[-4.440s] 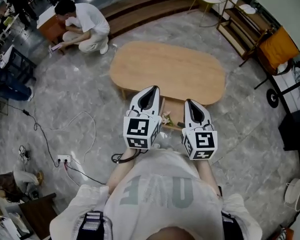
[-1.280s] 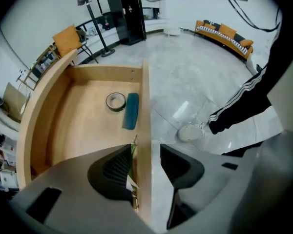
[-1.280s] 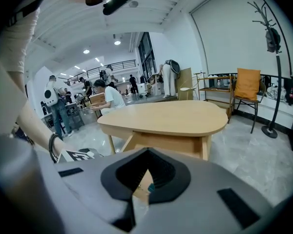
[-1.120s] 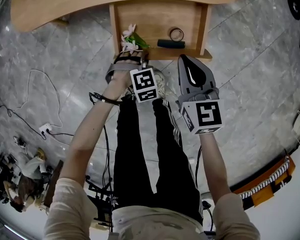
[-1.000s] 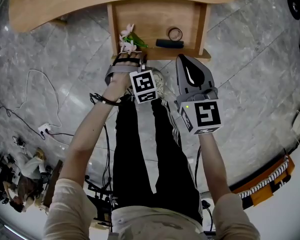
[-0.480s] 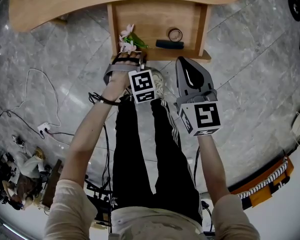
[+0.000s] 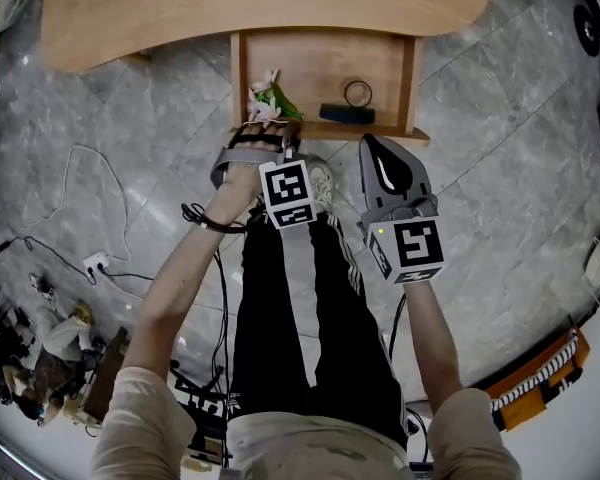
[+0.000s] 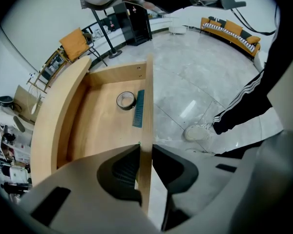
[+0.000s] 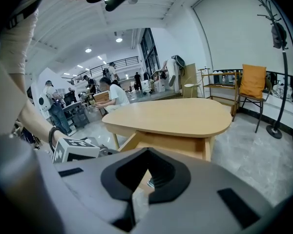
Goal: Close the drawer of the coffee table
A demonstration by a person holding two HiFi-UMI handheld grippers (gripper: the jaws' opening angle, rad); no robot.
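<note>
Observed: the drawer [image 7: 411, 73] of the coffee table [image 7: 180, 18] stands pulled well out from under the tabletop, toward the person. The left gripper [image 8: 145, 147] points steeply down over the front panel [image 8: 147, 96] near its left end, with its jaws clamped on the board, one pad on each face. The right gripper [image 7: 373, 146] hangs just outside the panel's right end, its jaws closed on nothing.

Assessment: the grip is made and the push has not begun. The next move calls for a straight, level shove toward the table.

Clearances: the flower sprig [image 7: 265, 103], tape roll [image 8: 126, 100] and comb [image 8: 138, 108] lie low inside (none appears to overhang a wall). The travel looks unobstructed, and there is open floor to either side.
</note>
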